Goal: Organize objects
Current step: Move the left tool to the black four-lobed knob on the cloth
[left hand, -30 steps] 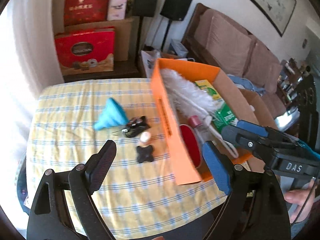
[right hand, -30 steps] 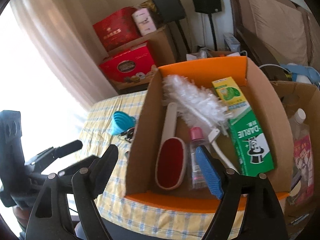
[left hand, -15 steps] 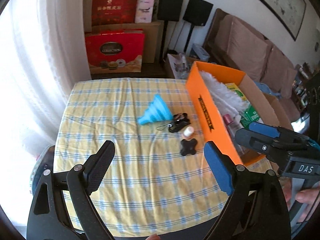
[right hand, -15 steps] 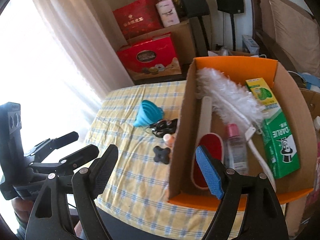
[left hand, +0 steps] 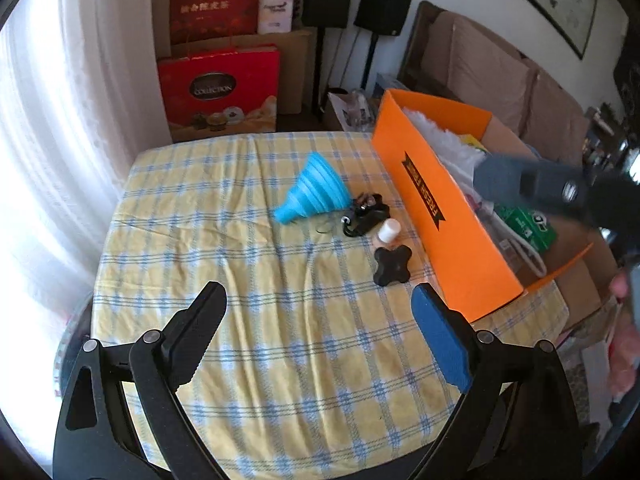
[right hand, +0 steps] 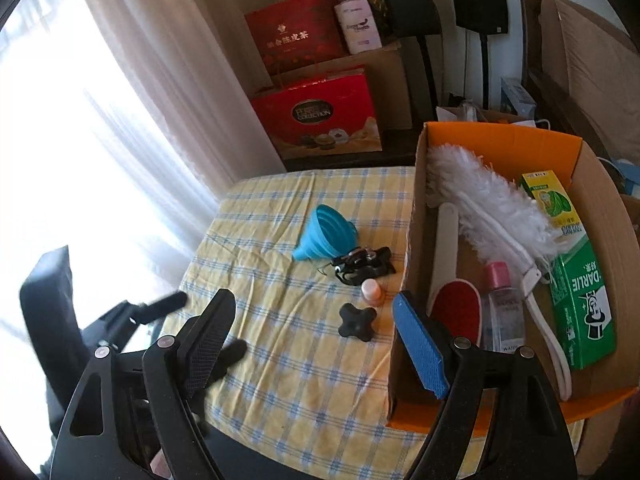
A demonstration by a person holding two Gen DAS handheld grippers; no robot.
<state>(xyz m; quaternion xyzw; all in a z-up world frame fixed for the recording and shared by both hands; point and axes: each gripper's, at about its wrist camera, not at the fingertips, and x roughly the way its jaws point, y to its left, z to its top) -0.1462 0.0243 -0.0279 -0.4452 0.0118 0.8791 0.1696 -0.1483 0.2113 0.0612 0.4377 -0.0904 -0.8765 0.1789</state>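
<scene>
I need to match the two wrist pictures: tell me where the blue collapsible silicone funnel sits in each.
Left wrist: blue collapsible silicone funnel just above centre, on the checked tablecloth.
Right wrist: funnel at centre, left of the box.
Shared landmark: orange cardboard box, to the funnel's right in both.

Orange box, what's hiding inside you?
Inside the orange box: a white duster, red brush, pink-capped bottle and green carton. What lies under the duster is covered.
</scene>
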